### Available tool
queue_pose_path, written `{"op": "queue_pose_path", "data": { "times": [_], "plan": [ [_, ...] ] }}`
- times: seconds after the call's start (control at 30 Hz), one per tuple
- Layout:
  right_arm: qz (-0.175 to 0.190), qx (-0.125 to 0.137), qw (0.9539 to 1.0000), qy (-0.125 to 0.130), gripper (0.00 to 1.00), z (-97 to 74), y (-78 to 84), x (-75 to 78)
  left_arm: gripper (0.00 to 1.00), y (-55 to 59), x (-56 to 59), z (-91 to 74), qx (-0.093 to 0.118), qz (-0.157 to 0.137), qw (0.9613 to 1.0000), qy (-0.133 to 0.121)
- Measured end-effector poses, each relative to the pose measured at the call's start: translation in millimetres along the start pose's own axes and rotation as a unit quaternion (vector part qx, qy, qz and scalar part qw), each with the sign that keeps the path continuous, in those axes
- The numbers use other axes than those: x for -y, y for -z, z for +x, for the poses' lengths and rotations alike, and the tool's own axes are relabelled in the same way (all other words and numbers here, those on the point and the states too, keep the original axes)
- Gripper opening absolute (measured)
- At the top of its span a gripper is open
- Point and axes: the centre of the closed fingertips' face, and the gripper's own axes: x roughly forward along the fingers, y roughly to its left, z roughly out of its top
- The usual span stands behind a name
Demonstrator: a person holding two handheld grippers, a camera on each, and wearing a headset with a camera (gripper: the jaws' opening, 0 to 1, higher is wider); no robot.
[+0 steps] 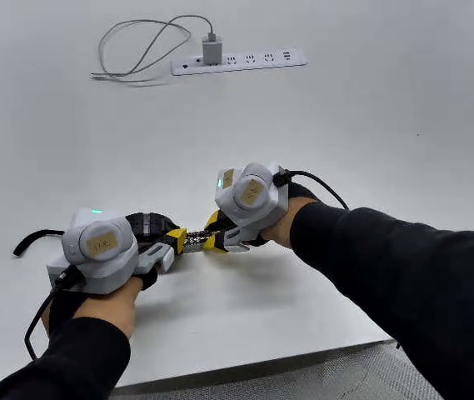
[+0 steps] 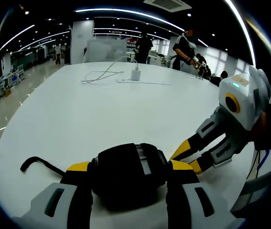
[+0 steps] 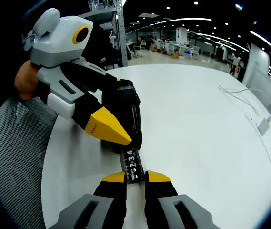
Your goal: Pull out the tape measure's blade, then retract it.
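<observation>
while the left gripper (image 2: 130, 169) is squeezing the tape measure (image 3: 123, 107) on the table (image 1: 303, 125), the right gripper (image 3: 135, 177) is pinching its short blade (image 3: 132, 164); a weak pinch is risking a slip and a snap back.

Two hand-held grippers (image 1: 167, 242) (image 1: 214, 242) and one tape measure (image 1: 148, 223).

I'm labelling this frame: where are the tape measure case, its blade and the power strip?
tape measure case (image 2: 128, 174), left gripper view, black top face
blade (image 3: 132, 164), right gripper view, numbered stretch
power strip (image 1: 249, 60), head view, middle sockets
</observation>
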Motion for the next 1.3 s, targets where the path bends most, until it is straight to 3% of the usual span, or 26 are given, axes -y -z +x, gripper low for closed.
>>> {"op": "queue_pose_path", "data": {
  "times": [1.3],
  "plan": [
    [-0.01, 0.005, 0.9999, -0.01, 0.1, 14.5, -14.0, -4.5, 0.58, 1.1, 1.2, -1.6, 0.0, -0.003, 1.0, 0.0]
  ]
}}
